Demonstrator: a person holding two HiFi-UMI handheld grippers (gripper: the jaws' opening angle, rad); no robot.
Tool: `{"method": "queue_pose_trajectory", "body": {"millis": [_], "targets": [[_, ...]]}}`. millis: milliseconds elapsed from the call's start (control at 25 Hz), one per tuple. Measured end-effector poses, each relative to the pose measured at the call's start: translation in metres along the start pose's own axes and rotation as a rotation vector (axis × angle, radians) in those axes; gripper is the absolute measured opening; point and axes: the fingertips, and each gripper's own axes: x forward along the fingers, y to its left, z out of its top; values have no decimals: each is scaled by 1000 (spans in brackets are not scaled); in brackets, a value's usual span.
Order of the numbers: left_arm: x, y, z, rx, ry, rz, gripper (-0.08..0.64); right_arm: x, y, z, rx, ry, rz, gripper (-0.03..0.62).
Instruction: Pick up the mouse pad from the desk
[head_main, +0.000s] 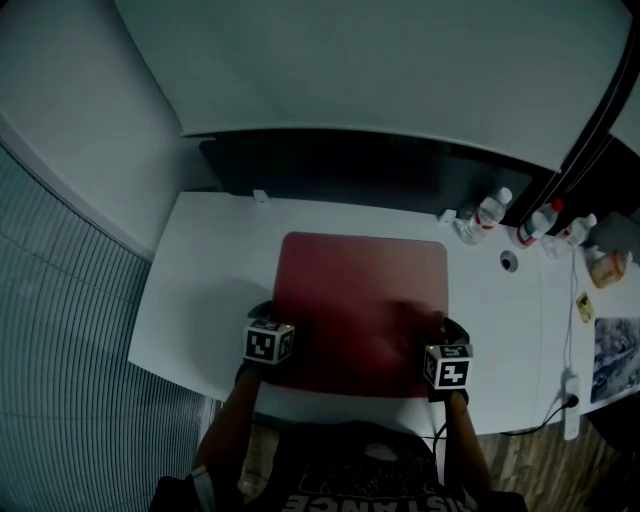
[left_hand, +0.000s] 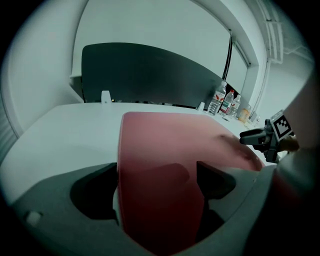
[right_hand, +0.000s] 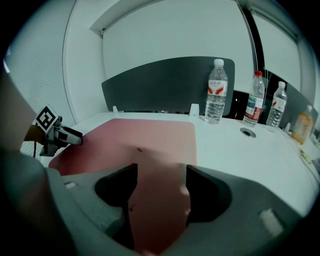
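the mouse pad (head_main: 365, 310) lies flat on the tabletop (head_main: 200, 300), directly ahead of and below both units. the left hand-held gripper (left_hand: 157, 195) and right hand-held gripper (right_hand: 157, 192) each stand with jaws apart; the red surface shows in the gap, unclamped. the pad is judged thin, light and limp, likely to sag when lifted. take hold at the near edge, one corner per unit.
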Motion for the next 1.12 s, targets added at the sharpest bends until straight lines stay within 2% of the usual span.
{"method": "queue_pose_trajectory", "body": {"millis": [200, 440, 680, 1000, 1120], "targets": [[9, 2, -8, 21, 41, 1, 534, 6, -8, -2, -3, 40, -13, 320], [8, 5, -5, 42, 82, 33, 551, 12, -15, -4, 20, 67, -13, 356], [15, 5, -10, 24, 63, 24, 549, 14, -14, -3, 29, 58, -4, 356], [6, 3, 1, 69, -23, 67, 532, 13, -15, -5, 42, 63, -33, 351], [6, 3, 1, 70, -26, 68, 522, 14, -15, -4, 41, 55, -28, 345]]}}
